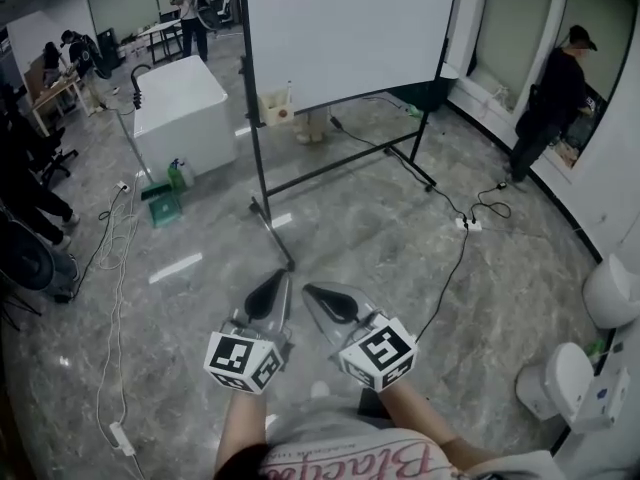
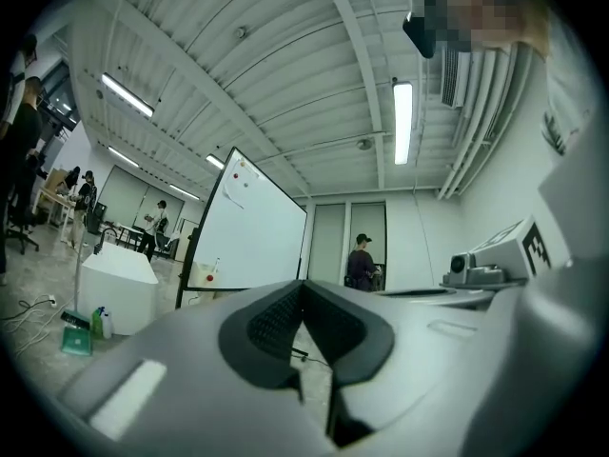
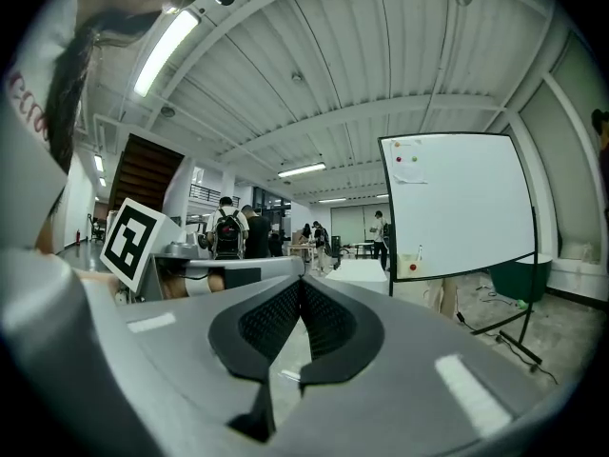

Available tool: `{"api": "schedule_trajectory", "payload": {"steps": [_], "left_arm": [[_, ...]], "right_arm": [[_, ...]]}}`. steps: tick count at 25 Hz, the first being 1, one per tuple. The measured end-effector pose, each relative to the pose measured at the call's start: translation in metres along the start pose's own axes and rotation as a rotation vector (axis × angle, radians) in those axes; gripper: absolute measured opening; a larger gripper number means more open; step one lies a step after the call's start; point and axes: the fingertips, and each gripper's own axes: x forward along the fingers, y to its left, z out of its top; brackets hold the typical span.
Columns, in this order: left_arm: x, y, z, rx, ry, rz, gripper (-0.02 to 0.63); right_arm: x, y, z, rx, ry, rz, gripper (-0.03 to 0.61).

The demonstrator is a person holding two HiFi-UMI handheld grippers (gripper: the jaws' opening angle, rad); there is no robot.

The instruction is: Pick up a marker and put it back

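- Left tool (image 1: 268,293) shut, pads meeting at the tips, nothing between them.
- Right tool (image 1: 335,303) likewise closed tip to tip and empty, holding and touching nothing.
- Both carried side by side, just apart, marker cubes (image 1: 243,361) at the rear nearest the body, black tips pointing forward and leaning slightly toward each other.
- Held out on two bare forearms (image 1: 240,423) reaching forward from the torso, low over the grey marble floor (image 1: 400,248).
- Well ahead of both tools: a whiteboard (image 1: 350,28) on a black stand (image 1: 262,183), one leg of the stand ending just beyond the left tool's tip.
- Further ahead, past that stand's post: a small box (image 1: 272,110) on the floor with a thin white upright thing in it, too small to say whether a marker.
- No contact between either tool and the whiteboard or box.
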Motion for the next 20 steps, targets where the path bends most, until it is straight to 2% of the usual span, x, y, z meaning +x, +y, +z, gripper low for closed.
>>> {"api": "schedule_trajectory", "payload": {"steps": [11,20], "left_arm": [[0.067,0.046,-0.004,-0.03,-0.003,0.041,0.0],[0.118,0.084,-0.016,-0.049,0.03,0.014,-0.001]], "right_arm": [[0.05,-0.065,0.005,-0.021,0.008,0.024,0.002],[0.092,-0.119,0.006,0.018,0.006,-0.017,0.002]]}}
